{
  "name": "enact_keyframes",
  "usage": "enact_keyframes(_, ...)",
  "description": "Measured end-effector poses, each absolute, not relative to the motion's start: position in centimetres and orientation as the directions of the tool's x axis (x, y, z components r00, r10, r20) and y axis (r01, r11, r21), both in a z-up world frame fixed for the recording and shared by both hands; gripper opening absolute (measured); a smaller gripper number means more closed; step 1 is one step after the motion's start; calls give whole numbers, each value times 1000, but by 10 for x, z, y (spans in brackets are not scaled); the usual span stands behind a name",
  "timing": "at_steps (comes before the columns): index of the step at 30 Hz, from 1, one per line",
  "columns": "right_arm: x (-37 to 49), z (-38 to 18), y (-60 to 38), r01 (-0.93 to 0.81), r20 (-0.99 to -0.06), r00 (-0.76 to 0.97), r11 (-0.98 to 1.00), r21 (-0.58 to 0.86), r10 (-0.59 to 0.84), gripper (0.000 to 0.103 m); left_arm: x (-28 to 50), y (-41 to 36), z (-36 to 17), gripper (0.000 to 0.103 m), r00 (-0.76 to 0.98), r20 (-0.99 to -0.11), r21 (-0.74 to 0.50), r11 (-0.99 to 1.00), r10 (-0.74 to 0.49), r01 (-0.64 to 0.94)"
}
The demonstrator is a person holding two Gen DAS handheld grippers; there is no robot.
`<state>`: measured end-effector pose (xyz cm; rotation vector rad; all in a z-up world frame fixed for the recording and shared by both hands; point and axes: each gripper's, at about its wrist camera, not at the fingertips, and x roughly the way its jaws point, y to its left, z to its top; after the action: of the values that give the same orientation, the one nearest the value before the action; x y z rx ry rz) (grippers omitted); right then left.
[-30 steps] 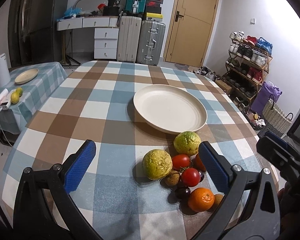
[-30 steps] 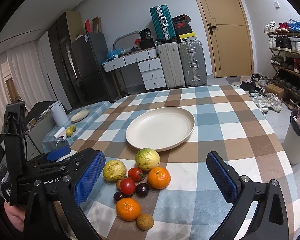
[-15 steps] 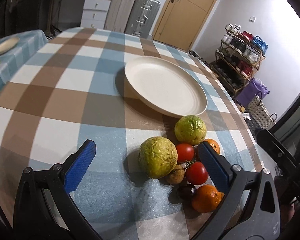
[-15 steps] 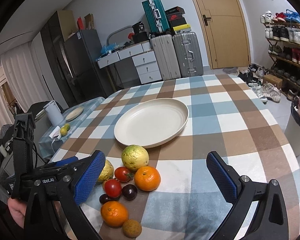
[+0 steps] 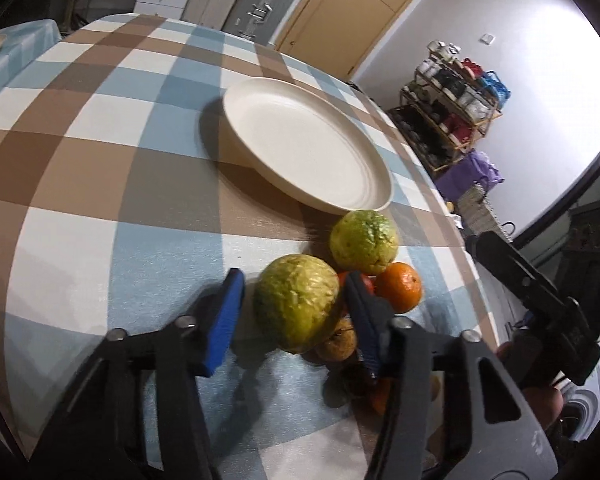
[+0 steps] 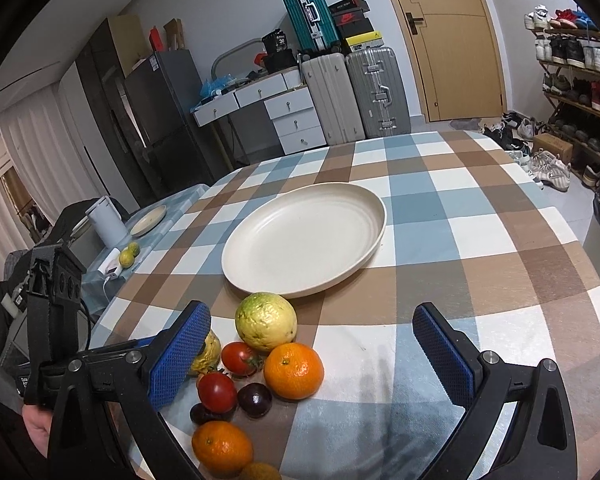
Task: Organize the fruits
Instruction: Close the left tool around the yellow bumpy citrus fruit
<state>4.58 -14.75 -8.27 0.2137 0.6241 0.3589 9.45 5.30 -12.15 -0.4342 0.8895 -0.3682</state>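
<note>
A pile of fruit lies on the checked tablecloth in front of an empty cream plate [image 5: 308,148] [image 6: 300,244]. My left gripper [image 5: 294,278] straddles the nearer yellow-green guava [image 5: 296,304], its jaws closing. The right pad touches the guava, and a thin gap shows at the left pad. A second guava [image 5: 364,242] [image 6: 266,326] sits by the plate rim, with an orange [image 6: 294,370], two tomatoes [image 6: 217,392], dark plums [image 6: 254,400] and another orange [image 6: 222,448] nearby. My right gripper [image 6: 310,309] hovers open over the pile, gripping nothing.
The table edge runs close behind the fruit on the right in the left wrist view. A side table [image 6: 172,208] at the left holds a small plate, a white kettle [image 6: 106,222] and two lemons. Suitcases, drawers and a shoe rack [image 5: 452,96] line the room.
My left gripper has dropped and come forward onto the nearer guava, and its jaws have narrowed from wide open. My right gripper has moved lower and closer to the fruit pile.
</note>
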Motion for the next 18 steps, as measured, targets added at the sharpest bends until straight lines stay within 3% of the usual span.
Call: enact_keyframes(18, 61, -84, -127, -306, -579, 693, 903, 303, 429, 103, 93, 79, -121, 42, 580, -589, -611, 780, -563, 136)
